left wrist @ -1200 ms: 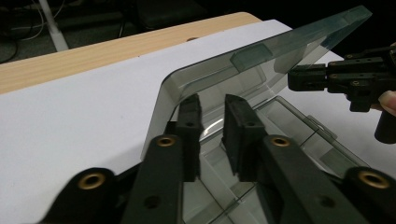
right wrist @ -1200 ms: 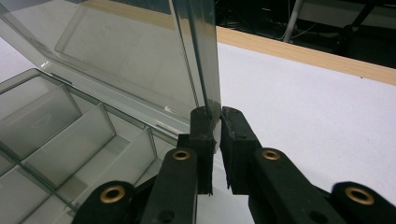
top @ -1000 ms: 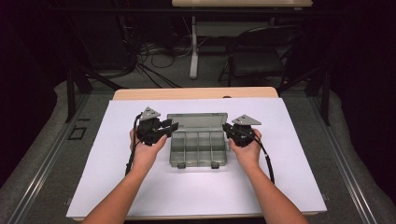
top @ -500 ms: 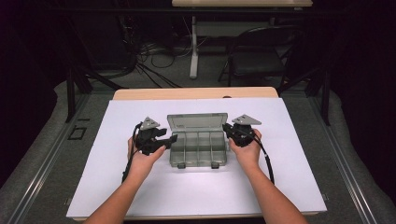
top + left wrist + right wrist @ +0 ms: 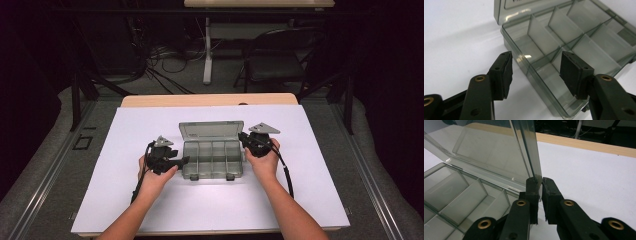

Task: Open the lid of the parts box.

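Observation:
A smoky clear compartment box (image 5: 212, 159) sits on the white tabletop with its lid (image 5: 211, 130) standing up at the back. My right gripper (image 5: 242, 137) is at the lid's right end. In the right gripper view my right gripper (image 5: 540, 182) is shut on the lid's edge (image 5: 534, 157). My left gripper (image 5: 184, 161) is low at the box's left side. Its jaws have just been opening; in the left gripper view my left gripper (image 5: 536, 71) straddles the box's left wall (image 5: 524, 62), with neither pad touching it. The compartments (image 5: 574, 37) look empty.
The white sheet (image 5: 125, 200) covers the table, with a wooden strip (image 5: 210, 100) along the far edge. Beyond it stand a dark chair (image 5: 280, 65), table legs and floor cables (image 5: 165, 75). Each gripper's cable trails back beside a forearm.
My left hand has come down from beside the lid's left end to the box's left wall, and its jaws have spread. The right gripper and the lid have kept still.

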Demonstrator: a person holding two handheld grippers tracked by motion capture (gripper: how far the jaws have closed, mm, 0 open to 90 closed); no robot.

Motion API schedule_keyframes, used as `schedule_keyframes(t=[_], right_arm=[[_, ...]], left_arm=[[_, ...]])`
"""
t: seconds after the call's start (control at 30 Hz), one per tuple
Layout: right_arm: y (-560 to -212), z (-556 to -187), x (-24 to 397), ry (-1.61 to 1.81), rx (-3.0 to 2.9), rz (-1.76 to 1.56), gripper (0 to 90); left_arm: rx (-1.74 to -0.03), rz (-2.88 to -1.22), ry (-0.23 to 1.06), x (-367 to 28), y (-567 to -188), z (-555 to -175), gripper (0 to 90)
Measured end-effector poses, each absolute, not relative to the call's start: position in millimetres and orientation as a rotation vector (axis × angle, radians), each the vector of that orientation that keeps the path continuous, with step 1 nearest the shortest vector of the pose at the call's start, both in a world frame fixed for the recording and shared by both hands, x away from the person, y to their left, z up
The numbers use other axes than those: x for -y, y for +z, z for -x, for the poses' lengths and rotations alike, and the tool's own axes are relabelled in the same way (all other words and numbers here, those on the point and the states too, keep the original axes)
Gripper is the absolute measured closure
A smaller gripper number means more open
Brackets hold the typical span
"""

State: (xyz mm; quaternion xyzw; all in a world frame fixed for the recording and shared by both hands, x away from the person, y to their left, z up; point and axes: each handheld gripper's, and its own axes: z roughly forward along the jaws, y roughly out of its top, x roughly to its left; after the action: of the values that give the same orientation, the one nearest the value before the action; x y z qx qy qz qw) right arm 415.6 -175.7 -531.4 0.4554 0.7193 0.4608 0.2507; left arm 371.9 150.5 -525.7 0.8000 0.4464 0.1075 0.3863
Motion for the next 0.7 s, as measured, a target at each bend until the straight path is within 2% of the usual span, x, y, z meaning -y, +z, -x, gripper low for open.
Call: schedule_keyframes(t=[0.27,0.7], right_arm=[[-531.7,-415.3,174.4,1.254,-1.944,-1.251,84.3],[-532.3,-415.3,173.2,1.246,-1.930,-1.259,84.8]], left_arm=[[-1.164,-2.083,0.239,-143.1,-542.2,-373.1,45.9],[-1.190,-2.118,0.279,-135.5,-554.3,-374.8,54.5]])
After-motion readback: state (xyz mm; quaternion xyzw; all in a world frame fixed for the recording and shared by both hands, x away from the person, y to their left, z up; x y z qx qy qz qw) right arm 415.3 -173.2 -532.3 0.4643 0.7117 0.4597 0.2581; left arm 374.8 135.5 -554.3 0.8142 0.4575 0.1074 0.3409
